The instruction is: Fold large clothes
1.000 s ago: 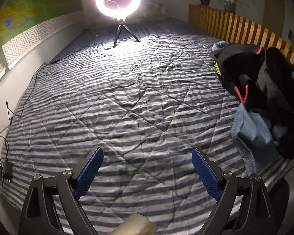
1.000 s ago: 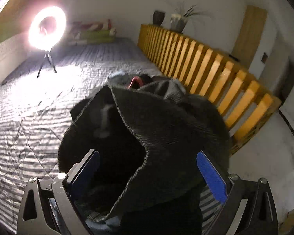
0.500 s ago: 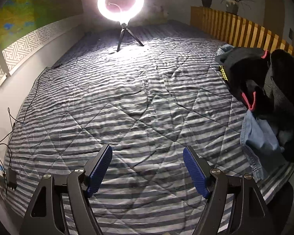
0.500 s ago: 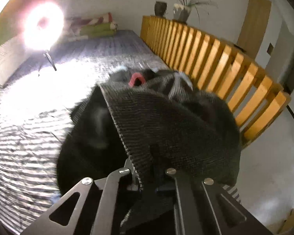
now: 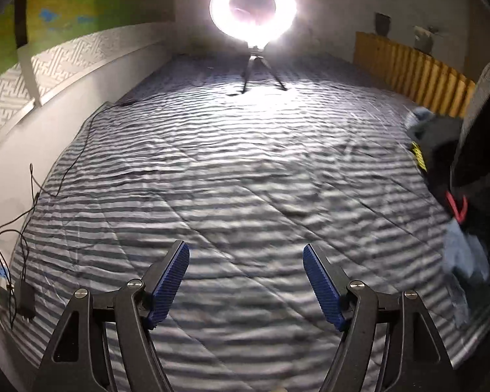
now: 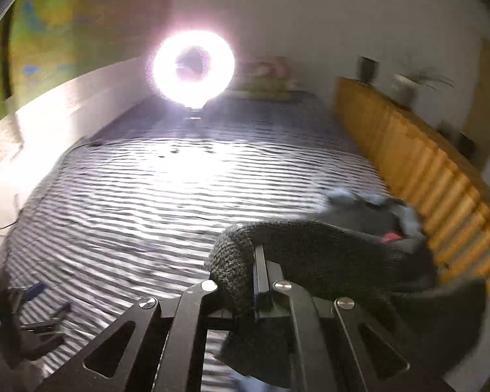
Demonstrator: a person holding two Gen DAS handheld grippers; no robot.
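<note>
A wide bed (image 5: pixel 212 176) under a grey-and-white striped quilt fills the room. A glowing ring light (image 5: pixel 253 6) on a small tripod stands on it at the far end and throws a bright patch over the stripes. A slatted wooden rail (image 6: pixel 418 163) lines one side, with two pots (image 6: pixel 367 68) on top. A patterned wall panel (image 5: pixel 58 65) lines the other, and a black cable (image 5: pixel 42 192) trails along that edge.

no text, brand or number can be read in either view. a yellow label (image 5: pixel 418 156) with dark marks sits on the dark clothes (image 5: pixel 441 137) at the right of the bed, but it is too blurred and small to make out.
</note>
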